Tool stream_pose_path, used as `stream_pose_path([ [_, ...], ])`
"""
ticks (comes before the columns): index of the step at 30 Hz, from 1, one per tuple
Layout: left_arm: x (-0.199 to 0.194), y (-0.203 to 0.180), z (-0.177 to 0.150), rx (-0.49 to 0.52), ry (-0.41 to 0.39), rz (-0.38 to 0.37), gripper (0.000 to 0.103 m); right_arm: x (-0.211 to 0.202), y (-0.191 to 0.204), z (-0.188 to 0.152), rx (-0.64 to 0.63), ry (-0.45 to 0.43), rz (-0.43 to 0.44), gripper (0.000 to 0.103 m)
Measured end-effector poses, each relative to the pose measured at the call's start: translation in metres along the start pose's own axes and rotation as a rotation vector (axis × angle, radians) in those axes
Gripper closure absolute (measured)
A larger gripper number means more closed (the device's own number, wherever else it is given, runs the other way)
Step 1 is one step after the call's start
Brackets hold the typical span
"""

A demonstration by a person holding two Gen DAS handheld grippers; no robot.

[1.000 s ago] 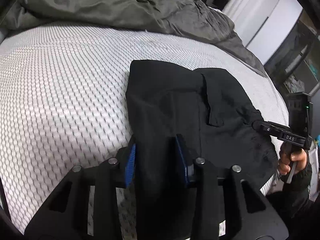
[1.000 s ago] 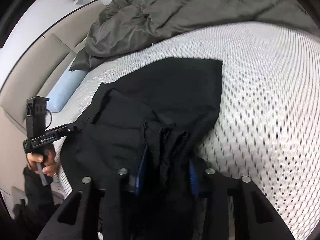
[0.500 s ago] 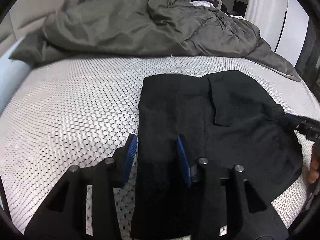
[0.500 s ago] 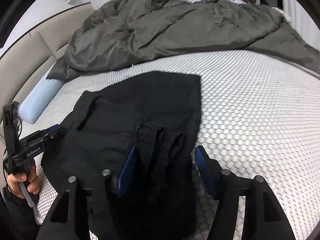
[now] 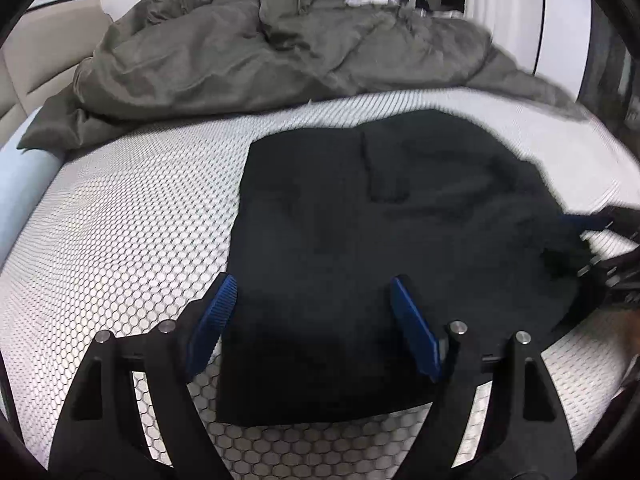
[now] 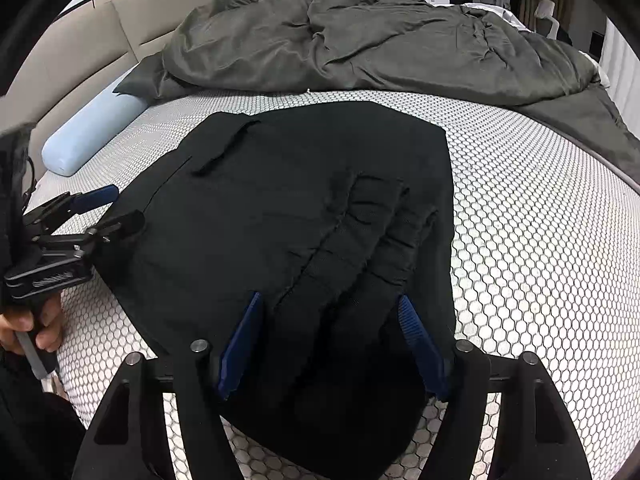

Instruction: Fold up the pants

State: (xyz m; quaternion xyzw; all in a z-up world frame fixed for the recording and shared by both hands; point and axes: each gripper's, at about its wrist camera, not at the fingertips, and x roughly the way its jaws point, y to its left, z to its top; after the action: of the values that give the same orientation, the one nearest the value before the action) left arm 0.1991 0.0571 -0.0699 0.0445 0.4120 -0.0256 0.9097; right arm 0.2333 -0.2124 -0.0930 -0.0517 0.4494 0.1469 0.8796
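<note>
Black left tool (image 5: pixel 310 324) frame, ribbed blue pads, silver screws.

A bed fills both views. Its mattress cover (image 5: pixel 120 240) is white with a grey honeycomb pattern. A rumpled olive-grey duvet (image 6: pixel 360 32) lies heaped across the far side of the bed, its edge resting on the cover. A pale blue bolster (image 6: pixel 88 140) lies along the left edge — one end tucked under the duvet's corner. Behind it stands a beige padded headboard (image 6: pixel 72 52). At the far right, beyond the duvet, a white chair (image 6: pixel 548 16) and white curtains (image 5: pixel 504 12) show — the rest there is dim.
</note>
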Motion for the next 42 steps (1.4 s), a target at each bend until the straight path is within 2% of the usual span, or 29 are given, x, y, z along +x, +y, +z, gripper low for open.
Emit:
stream_pose_path([
  [1,0.003,0.001,-0.002,-0.001,0.005,0.005,0.018,-0.002,-0.002,-0.001,-0.003,0.003,-0.001,0.036],
  [4,0.012,0.010,-0.002,-0.042,0.030,-0.009,0.011,-0.006,-0.008,-0.004,0.004,0.010,0.005,0.037],
  [6,0.015,0.016,-0.002,-0.061,0.030,-0.014,0.011,-0.008,-0.013,-0.005,0.010,0.007,-0.005,0.037],
  [9,0.008,0.013,-0.001,-0.048,0.017,0.005,0.012,-0.012,-0.023,-0.004,0.073,-0.005,0.076,0.037],
  [12,-0.008,0.004,0.002,-0.022,-0.029,-0.029,0.012,-0.019,-0.033,-0.003,0.158,-0.018,0.208,0.037],
  [15,-0.024,-0.013,0.000,0.022,-0.071,-0.072,0.012,-0.012,-0.038,-0.002,0.178,0.021,0.216,0.037],
  [18,-0.028,-0.038,-0.006,0.100,-0.066,-0.115,0.012,0.007,-0.046,-0.004,0.218,0.073,0.247,0.038],
  [19,-0.026,-0.047,-0.009,0.128,-0.056,-0.118,0.012,0.010,-0.046,-0.004,0.215,0.078,0.242,0.041],
  [21,-0.020,-0.063,-0.014,0.178,-0.029,-0.116,0.013,0.005,-0.039,-0.001,0.181,0.056,0.216,0.068],
  [23,-0.013,-0.076,-0.020,0.216,-0.010,-0.104,0.015,-0.009,-0.032,0.002,0.153,0.016,0.228,0.087],
  [25,-0.014,-0.080,-0.020,0.231,-0.016,-0.097,0.016,-0.028,-0.022,0.002,0.134,-0.047,0.246,0.090],
  [28,-0.021,-0.078,-0.018,0.187,-0.030,-0.151,0.016,-0.036,-0.015,0.003,0.120,-0.079,0.267,0.090],
  [31,-0.033,-0.082,-0.016,0.164,-0.067,-0.235,0.016,-0.027,-0.029,0.004,0.222,-0.064,0.325,0.090],
  [34,-0.048,-0.101,-0.016,0.215,-0.108,-0.302,0.016,-0.032,-0.039,0.012,0.342,-0.121,0.438,0.090],
  [37,-0.058,-0.122,-0.014,0.264,-0.163,-0.258,0.016,-0.040,-0.033,0.028,0.387,-0.172,0.529,0.090],
  [39,-0.058,-0.128,-0.010,0.258,-0.186,-0.243,0.029,-0.044,-0.019,0.039,0.373,-0.194,0.577,0.090],
  [40,-0.058,-0.129,-0.008,0.254,-0.190,-0.237,0.057,-0.046,-0.015,0.042,0.363,-0.196,0.591,0.090],
  [41,-0.056,-0.127,-0.006,0.245,-0.190,-0.215,0.073,-0.049,-0.010,0.044,0.350,-0.200,0.597,0.090],
  [42,-0.055,-0.121,-0.003,0.223,-0.189,-0.211,0.095,-0.052,-0.008,0.043,0.342,-0.203,0.591,0.085],
])
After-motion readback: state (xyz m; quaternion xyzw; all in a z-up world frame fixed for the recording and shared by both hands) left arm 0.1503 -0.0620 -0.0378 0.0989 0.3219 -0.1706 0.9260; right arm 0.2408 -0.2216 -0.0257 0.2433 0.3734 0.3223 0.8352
